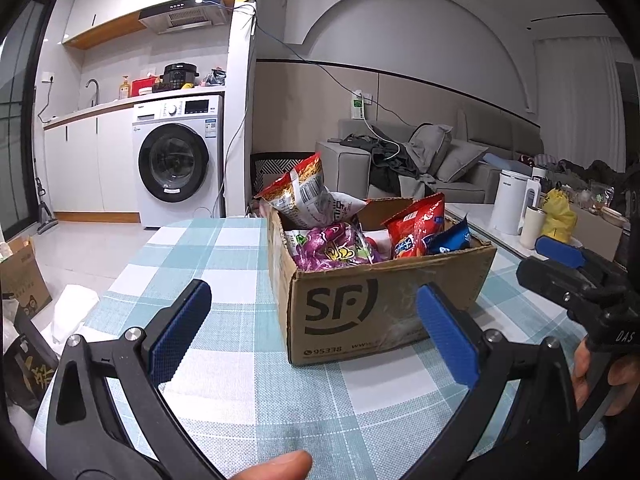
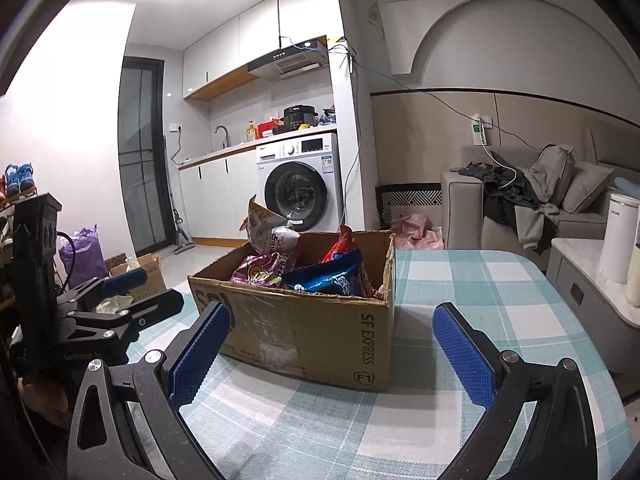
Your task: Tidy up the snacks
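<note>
Blue-padded and spread wide, the left tool [image 1: 312, 328] hovers empty over the checked surface [image 1: 224, 360]. The cardboard box [image 1: 380, 300] of snack bags [image 1: 336, 248] stands ahead, between both tools. The right tool [image 2: 332, 352] gapes wide too, holding nothing.

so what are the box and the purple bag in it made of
Box: brown corrugated cardboard, matte, with printed logo, frayed rim and glossy clear tape. Purple bag: looks like thin plastic or foil film, shiny and crinkled, catching highlights.
</note>
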